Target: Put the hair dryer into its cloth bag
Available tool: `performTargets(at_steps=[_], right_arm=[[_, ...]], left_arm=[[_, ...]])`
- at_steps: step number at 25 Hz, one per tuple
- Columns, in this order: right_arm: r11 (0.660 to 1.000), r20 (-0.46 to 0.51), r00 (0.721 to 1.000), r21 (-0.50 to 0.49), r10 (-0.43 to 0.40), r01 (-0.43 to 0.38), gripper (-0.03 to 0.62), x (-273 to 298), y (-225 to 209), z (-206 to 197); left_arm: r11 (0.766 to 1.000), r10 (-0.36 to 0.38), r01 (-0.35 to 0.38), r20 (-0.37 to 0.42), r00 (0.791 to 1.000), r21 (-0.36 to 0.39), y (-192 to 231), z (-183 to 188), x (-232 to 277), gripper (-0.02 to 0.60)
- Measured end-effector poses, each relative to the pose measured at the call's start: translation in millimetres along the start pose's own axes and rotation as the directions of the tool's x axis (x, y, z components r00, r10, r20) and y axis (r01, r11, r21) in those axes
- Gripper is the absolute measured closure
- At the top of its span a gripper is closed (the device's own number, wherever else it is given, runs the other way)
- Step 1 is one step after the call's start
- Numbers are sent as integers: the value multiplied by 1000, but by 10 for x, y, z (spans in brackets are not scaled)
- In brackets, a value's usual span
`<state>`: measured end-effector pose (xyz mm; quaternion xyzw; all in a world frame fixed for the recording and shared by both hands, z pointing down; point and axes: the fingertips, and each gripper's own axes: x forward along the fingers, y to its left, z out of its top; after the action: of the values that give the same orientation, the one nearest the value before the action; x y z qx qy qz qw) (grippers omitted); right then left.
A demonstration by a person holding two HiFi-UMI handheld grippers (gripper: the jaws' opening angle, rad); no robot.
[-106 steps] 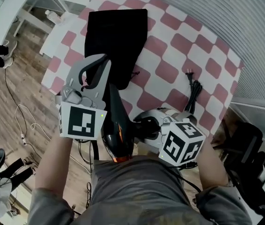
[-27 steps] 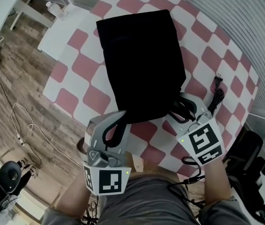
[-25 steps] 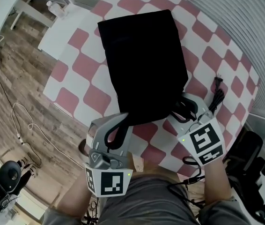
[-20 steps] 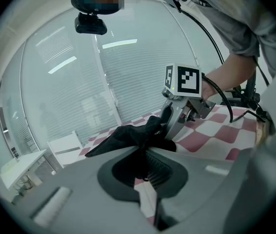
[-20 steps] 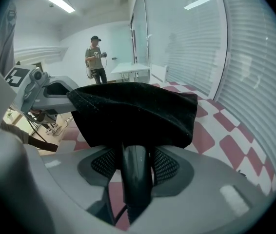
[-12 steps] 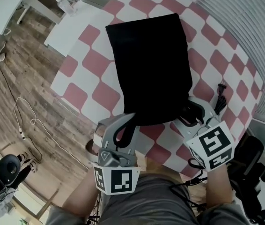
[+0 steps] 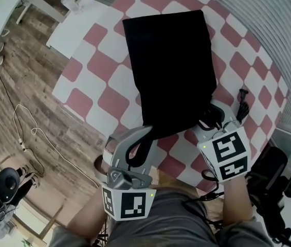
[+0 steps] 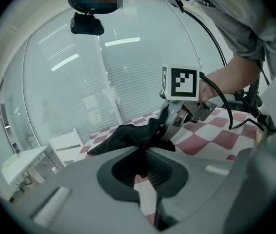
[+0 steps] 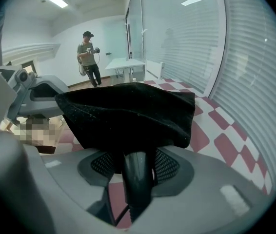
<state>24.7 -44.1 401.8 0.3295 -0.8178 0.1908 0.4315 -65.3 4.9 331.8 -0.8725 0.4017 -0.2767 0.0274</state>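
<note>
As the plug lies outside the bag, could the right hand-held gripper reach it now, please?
Probably not: the plug lies close beside the right hand-held gripper with nothing between, but its jaws are closed on the hair dryer handle.

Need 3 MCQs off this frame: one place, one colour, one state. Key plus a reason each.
1. Where does the power cord lie relative to the cloth bag?
A) on top of it
B) beside it on the tablecloth
C) on the floor

2. The tablecloth's checks are:
A) pink and white
B) blue and white
C) green and black

3. The right gripper is:
A) open over nothing
B) shut on the cord
C) shut on the hair dryer handle

Key:
1 B, the bundled cord lies on the checks off the bag's right edge.
2 A, the head view shows pink and white squares.
3 C, its jaws clamp the dark handle sticking out of the bag.
</note>
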Motion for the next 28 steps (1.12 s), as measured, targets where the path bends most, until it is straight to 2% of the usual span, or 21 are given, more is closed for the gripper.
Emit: performTargets(at_steps=[4, 8, 11, 15, 17, 19, 20, 22, 24, 26, 28], right_arm=[[1000, -20, 1000, 16, -3, 3, 373, 161, 21, -20], [999, -5, 999, 38, 38, -38, 367, 317, 103, -22], [994, 8, 995, 54, 97, -97, 282, 200, 183, -86], [990, 90, 988, 53, 126, -131, 256, -168, 178, -158], [993, 128, 987, 64, 93, -102, 262, -381, 44, -242], [994, 132, 991, 110, 4, -19, 268, -560, -210, -425], [988, 125, 990, 150, -59, 40, 272, -643, -366, -541], [954, 95, 977, 249, -193, 164, 291, -798, -674, -790], [906, 60, 961, 354, -271, 233, 287, -875, -904, -1008], [849, 49, 959, 479, -280, 223, 278, -825, -1038, -1161], [773, 43, 963, 606, -267, 187, 250, -719, -1129, -1282]], left_arm=[[1000, -1, 1, -35, 999, -2, -24, -85, 102, 569], [1000, 3, -4, -32, 999, -14, 60, -109, 179, 572], [1000, -13, 13, -27, 1000, -2, 28, -67, 223, 572], [999, -32, 32, -14, 999, 14, 60, 20, 230, 572], [999, -42, 42, -2, 999, 2, 87, 50, 219, 572], [999, -40, 41, 5, 999, -27, 116, 60, 215, 572], [997, -29, 29, 2, 1000, -66, 130, 51, 214, 572], [988, 2, -4, -13, 1000, -152, 149, 27, 222, 572], [985, 19, -23, -25, 1000, -173, 146, 38, 248, 572], [986, 27, -32, -28, 999, -165, 130, 69, 274, 572], [988, 32, -36, -26, 999, -148, 99, 121, 278, 572]])
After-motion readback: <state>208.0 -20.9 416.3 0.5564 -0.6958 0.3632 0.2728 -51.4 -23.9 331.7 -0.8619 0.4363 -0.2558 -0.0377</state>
